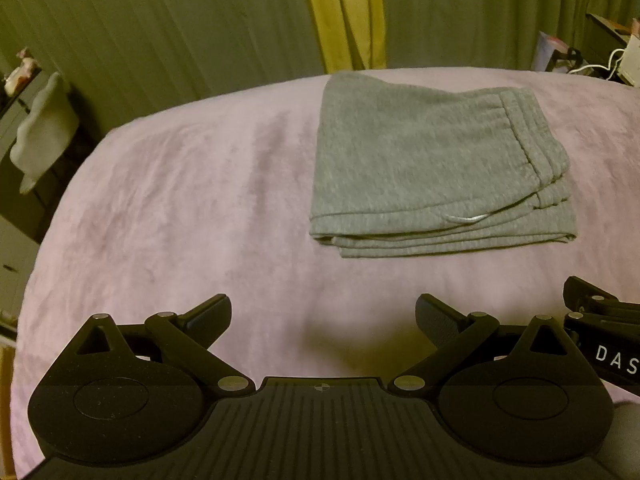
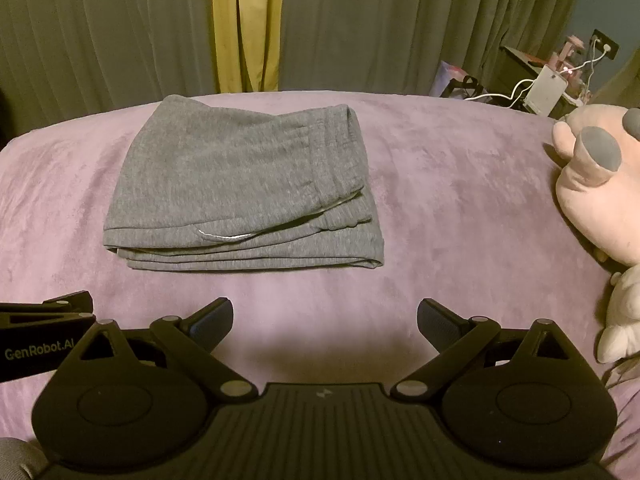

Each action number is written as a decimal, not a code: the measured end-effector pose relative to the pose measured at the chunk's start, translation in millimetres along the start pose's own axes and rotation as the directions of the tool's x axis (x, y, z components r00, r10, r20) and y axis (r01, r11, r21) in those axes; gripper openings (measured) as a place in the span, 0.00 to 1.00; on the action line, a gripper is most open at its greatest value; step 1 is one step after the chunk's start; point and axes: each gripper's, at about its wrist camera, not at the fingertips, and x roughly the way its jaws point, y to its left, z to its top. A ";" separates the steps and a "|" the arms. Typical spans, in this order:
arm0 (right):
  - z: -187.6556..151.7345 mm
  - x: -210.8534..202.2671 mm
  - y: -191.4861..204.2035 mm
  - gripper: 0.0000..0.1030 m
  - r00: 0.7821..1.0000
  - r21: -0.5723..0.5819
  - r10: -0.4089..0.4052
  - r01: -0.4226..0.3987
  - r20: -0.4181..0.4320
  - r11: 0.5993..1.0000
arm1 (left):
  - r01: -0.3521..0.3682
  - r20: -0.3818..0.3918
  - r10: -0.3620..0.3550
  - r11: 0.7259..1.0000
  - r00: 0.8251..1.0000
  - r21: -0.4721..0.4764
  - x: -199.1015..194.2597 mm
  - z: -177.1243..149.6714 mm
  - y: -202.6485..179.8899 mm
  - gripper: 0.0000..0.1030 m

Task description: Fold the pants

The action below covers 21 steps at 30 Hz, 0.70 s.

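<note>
The grey pants (image 1: 432,168) lie folded into a compact stack of layers on the pink bedspread (image 1: 180,208), waistband to the right. They also show in the right wrist view (image 2: 240,188). My left gripper (image 1: 323,320) is open and empty, held over the bedspread short of the pants and to their left. My right gripper (image 2: 325,322) is open and empty, short of the pants and to their right. Each gripper's side shows at the edge of the other's view.
Pink and white plush toys (image 2: 592,184) sit at the bed's right edge. A nightstand (image 2: 544,80) with cables stands at the back right. Green and yellow curtains (image 2: 320,28) hang behind the bed. A drawer unit (image 1: 24,152) stands at the left.
</note>
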 end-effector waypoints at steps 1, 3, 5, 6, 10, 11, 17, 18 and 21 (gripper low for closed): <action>0.2 0.1 0.6 0.96 1.000 0.000 0.001 -0.001 0.000 1.000 | -0.001 0.000 0.001 1.000 1.000 0.000 0.0 0.0 0.0 0.99; -0.3 0.0 -0.4 0.96 1.000 -0.001 0.002 -0.002 0.000 1.000 | 0.000 0.002 0.000 1.000 1.000 0.002 0.0 -0.2 0.3 0.99; -0.5 -0.2 -0.7 0.96 1.000 -0.001 0.003 -0.003 0.000 1.000 | 0.001 0.002 -0.001 1.000 1.000 0.001 0.1 -0.3 0.3 0.99; -0.7 -0.4 -1.4 0.96 1.000 0.001 0.002 -0.002 0.000 1.000 | 0.002 0.001 -0.002 1.000 1.000 0.001 0.3 -0.4 0.5 0.99; -1.1 -0.6 -1.9 0.96 1.000 0.003 0.003 -0.003 -0.001 1.000 | 0.000 -0.001 0.000 1.000 1.000 0.001 0.5 -0.7 0.2 0.99; -1.2 -0.7 -1.9 0.96 1.000 0.004 0.003 -0.003 -0.001 1.000 | 0.000 -0.003 0.000 1.000 1.000 0.002 0.8 -0.7 0.1 0.99; -1.5 -0.5 -2.1 0.96 1.000 0.003 0.003 -0.003 -0.002 1.000 | 0.005 -0.001 -0.005 1.000 1.000 0.005 0.8 -0.8 0.0 0.99; -1.6 -0.6 -2.0 0.96 1.000 0.003 0.003 -0.003 -0.001 1.000 | 0.005 0.000 -0.005 1.000 1.000 0.006 0.7 -1.0 -0.1 0.99; -1.7 -0.6 -1.8 0.96 1.000 0.003 0.003 -0.003 0.000 1.000 | 0.004 0.000 -0.004 1.000 1.000 0.005 0.8 -1.1 -0.5 0.99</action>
